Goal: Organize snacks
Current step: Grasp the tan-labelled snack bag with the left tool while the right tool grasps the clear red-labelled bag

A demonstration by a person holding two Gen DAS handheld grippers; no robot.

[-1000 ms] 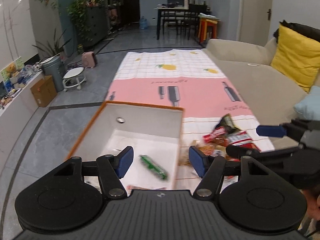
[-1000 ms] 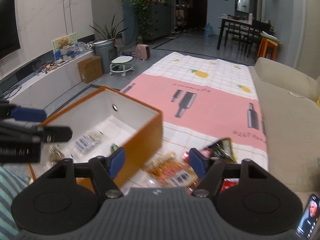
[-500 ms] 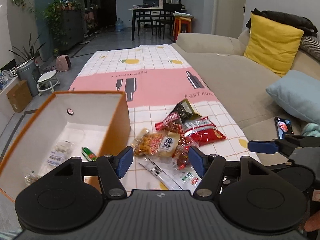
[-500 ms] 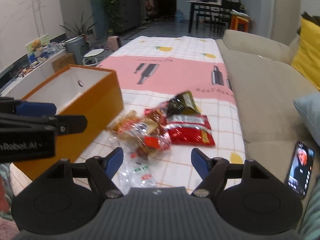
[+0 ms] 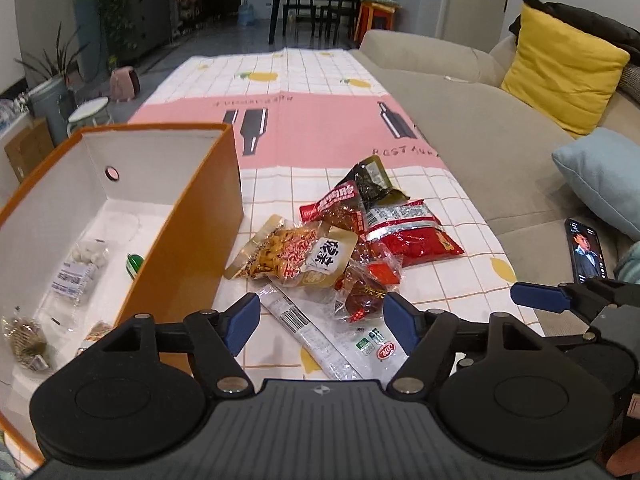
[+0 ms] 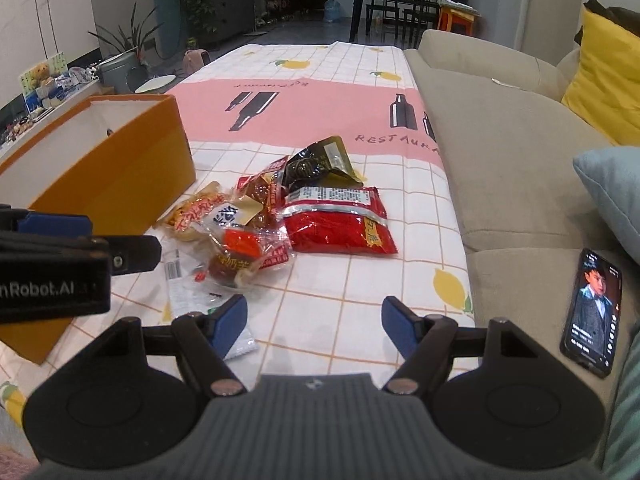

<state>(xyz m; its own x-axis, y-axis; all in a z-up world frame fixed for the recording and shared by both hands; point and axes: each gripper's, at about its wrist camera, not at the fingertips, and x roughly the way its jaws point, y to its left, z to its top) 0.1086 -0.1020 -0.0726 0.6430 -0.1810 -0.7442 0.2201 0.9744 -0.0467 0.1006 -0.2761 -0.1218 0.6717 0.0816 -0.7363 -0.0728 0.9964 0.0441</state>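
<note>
A pile of snack packets lies on the tablecloth: a big red bag (image 5: 412,232) (image 6: 340,224), a dark green packet (image 5: 374,184) (image 6: 316,162), a yellow peanut bag (image 5: 292,254) (image 6: 200,212), a clear long wrapper (image 5: 316,336) and a small red-brown packet (image 5: 364,292) (image 6: 236,264). An orange box (image 5: 192,216) (image 6: 116,168) stands at the left and holds several small snacks (image 5: 80,264). My left gripper (image 5: 320,320) is open and empty just above the near edge of the pile. My right gripper (image 6: 314,322) is open and empty, to the right of the pile.
A beige sofa (image 5: 472,128) runs along the right of the table, with a yellow cushion (image 5: 560,72), a light blue pillow (image 5: 600,176) and a lit phone (image 6: 592,308). The pink and white tablecloth (image 5: 312,120) stretches away ahead. Floor and furniture lie to the left.
Both grippers have swung right, from over the orange box to the snack pile. A green packet seen falling into the box now lies inside it.
</note>
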